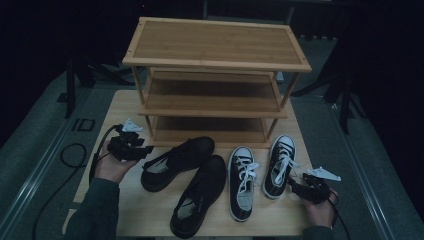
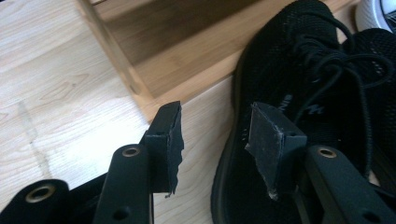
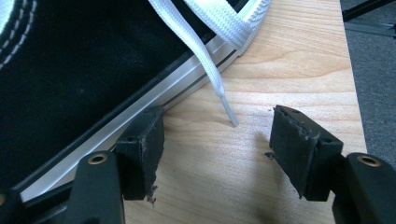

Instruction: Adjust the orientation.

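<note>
Three-tier bamboo rack [image 1: 216, 45] at back of wooden table [image 1: 132, 210], shelves bare

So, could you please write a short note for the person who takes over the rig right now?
Left gripper: open, empty, beside the heel of the rear black shoe.
Right gripper: open, empty, beside the right-hand black-and-white sneaker; a lace tip lies between its jaws.
Things: the other black shoe and the other sneaker lie between those two, all four on the table before the wooden rack.
Done: nothing; no shoe is on a shelf.
Left: probably move all four shoes onto the rack.
</note>
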### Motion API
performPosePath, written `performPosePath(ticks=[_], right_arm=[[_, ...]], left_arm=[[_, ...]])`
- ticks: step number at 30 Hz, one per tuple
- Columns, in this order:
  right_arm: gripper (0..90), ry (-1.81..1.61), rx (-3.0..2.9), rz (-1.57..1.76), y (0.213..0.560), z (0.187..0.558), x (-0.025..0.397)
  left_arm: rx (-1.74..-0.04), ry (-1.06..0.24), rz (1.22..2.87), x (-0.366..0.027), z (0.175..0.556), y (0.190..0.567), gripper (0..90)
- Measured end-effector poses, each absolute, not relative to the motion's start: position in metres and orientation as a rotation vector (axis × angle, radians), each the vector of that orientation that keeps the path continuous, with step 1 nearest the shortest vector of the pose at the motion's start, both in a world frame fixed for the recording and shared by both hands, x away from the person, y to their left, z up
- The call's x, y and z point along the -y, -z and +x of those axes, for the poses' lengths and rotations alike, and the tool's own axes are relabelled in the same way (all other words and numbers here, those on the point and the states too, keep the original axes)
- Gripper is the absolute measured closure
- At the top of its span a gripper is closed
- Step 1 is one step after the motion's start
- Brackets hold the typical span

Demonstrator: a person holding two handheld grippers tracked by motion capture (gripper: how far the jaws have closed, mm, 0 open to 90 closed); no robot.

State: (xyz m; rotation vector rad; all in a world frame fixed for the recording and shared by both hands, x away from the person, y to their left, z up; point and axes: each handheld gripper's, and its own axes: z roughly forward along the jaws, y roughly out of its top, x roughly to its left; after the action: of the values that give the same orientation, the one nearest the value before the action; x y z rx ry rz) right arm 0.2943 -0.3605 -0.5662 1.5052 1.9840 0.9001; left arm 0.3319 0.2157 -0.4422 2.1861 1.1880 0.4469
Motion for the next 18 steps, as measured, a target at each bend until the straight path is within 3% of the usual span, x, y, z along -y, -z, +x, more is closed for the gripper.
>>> performPosePath(ticks=[18], right_arm=[[35.0,-0.900,-1.984,1.505,0.566,0.294,0.361]], left_arm=[[-1.089,-0.392,2.251,-0.191,0.330,0.443,55.4]])
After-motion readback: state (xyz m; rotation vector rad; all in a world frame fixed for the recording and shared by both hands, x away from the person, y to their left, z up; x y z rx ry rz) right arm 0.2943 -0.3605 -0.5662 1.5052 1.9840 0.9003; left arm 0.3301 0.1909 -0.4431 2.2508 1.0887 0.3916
